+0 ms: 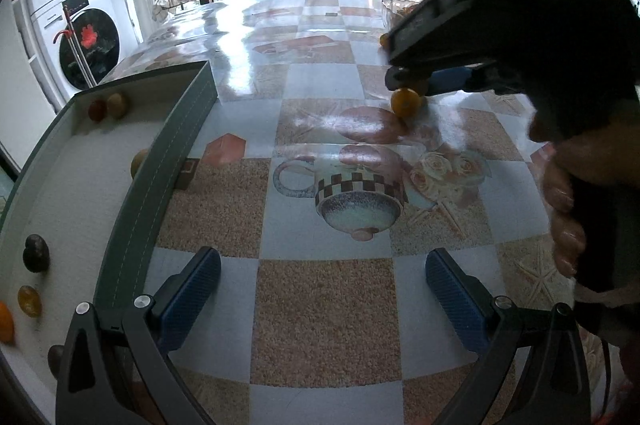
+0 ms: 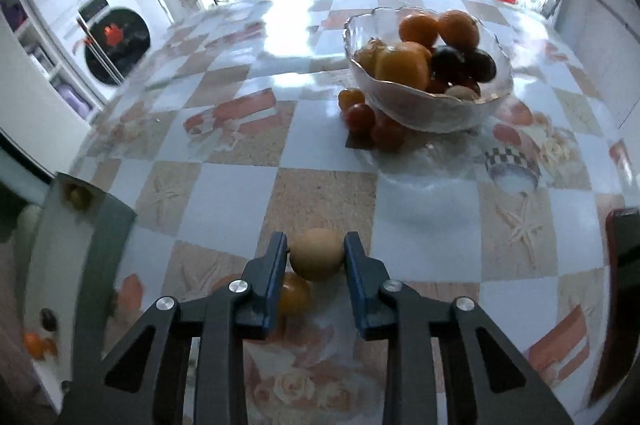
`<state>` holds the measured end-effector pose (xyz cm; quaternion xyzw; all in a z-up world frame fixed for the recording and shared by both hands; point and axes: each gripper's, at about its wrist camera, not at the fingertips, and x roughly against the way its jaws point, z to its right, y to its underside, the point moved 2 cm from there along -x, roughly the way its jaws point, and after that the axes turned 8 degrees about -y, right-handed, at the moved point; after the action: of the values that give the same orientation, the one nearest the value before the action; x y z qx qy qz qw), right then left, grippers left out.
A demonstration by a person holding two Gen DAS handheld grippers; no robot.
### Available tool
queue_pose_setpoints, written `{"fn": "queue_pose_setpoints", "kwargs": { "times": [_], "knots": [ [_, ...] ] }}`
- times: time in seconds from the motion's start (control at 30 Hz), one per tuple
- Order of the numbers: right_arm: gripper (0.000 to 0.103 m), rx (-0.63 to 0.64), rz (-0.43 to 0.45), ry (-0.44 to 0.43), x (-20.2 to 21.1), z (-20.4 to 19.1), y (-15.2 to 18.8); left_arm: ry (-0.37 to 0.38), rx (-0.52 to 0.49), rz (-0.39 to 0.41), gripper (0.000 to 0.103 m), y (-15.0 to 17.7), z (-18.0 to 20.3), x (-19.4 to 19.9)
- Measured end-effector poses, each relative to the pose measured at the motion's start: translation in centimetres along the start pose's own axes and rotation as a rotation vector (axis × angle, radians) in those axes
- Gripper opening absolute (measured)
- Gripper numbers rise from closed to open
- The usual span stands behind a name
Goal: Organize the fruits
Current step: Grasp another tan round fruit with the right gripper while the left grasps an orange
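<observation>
Two views split the scene for me: only my right wrist shows the glass bowl (image 2: 430, 105) with three cherry tomatoes (image 2: 362, 115) beside it on the surface (image 2: 424, 201), and my right tongs (image 2: 316, 257) clenched on a tan round fruit (image 2: 316, 254). Left tongs (image 1: 322, 289) hang released beside the tray (image 1: 160, 161).
</observation>
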<state>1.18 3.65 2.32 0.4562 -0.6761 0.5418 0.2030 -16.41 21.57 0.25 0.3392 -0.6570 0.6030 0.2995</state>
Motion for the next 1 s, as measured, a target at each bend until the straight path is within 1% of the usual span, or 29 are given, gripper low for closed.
{"fn": "queue_pose_setpoints", "kwargs": {
  "times": [0.03, 0.07, 0.17, 0.27, 0.33, 0.4, 0.47, 0.53, 0.63, 0.73, 0.8, 0.83, 0.93, 0.97, 1.0],
  "knots": [
    [0.032, -0.019, 0.009, -0.034, 0.7, 0.5, 0.4, 0.0, 0.0, 0.0, 0.103, 0.0, 0.0, 0.0],
    [0.032, -0.029, 0.014, -0.045, 1.3, 0.9, 0.7, 0.0, 0.0, -0.001, 0.103, 0.0, 0.0, 0.0],
    [0.032, -0.048, 0.041, -0.056, 3.4, 2.4, 2.2, 0.001, -0.003, -0.007, 0.103, 0.0, 0.0, 0.0],
    [0.032, -0.063, 0.067, -0.048, 5.6, 4.0, 4.1, 0.017, -0.027, -0.027, 0.103, -0.8, 0.4, -0.4],
    [0.032, -0.083, 0.077, -0.044, 6.9, 5.3, 5.6, 0.03, -0.03, -0.034, 0.103, -1.9, 0.9, -0.7],
    [0.032, -0.106, 0.087, -0.044, 7.9, 6.4, 6.9, 0.037, -0.032, -0.012, 0.103, -3.6, 1.7, -0.8],
    [0.032, -0.119, 0.097, -0.037, 8.6, 7.2, 7.8, 0.021, -0.039, 0.017, 0.103, -5.4, 2.5, -1.2],
    [0.032, -0.139, 0.103, -0.04, 9.4, 8.1, 9.0, 0.016, -0.044, 0.027, 0.103, -6.9, 3.2, -1.9],
    [0.032, -0.158, 0.104, -0.043, 9.9, 8.9, 10.3, 0.015, -0.033, 0.013, 0.103, -8.5, 4.0, -3.4],
    [0.032, -0.166, 0.102, -0.046, 10.1, 9.4, 11.1, 0.016, -0.018, -0.005, 0.102, -9.3, 4.6, -4.4],
    [0.032, -0.168, 0.102, -0.048, 10.0, 9.6, 11.3, 0.008, -0.019, -0.012, 0.085, -9.5, 4.9, -4.8],
    [0.032, -0.168, 0.102, -0.049, 10.0, 9.6, 11.4, 0.005, -0.024, -0.036, 0.082, -9.3, 5.0, -5.2],
    [0.032, -0.164, 0.106, -0.047, 10.1, 9.6, 11.5, -0.003, 0.006, -0.028, 0.075, -9.2, 4.8, -5.1],
    [0.032, -0.162, 0.106, -0.046, 10.1, 9.6, 11.5, -0.009, 0.012, -0.023, 0.067, -9.2, 4.7, -5.0],
    [0.032, -0.161, 0.105, -0.047, 10.1, 9.6, 11.5, -0.007, 0.017, -0.018, 0.054, -9.3, 4.6, -4.9]
  ]
}}
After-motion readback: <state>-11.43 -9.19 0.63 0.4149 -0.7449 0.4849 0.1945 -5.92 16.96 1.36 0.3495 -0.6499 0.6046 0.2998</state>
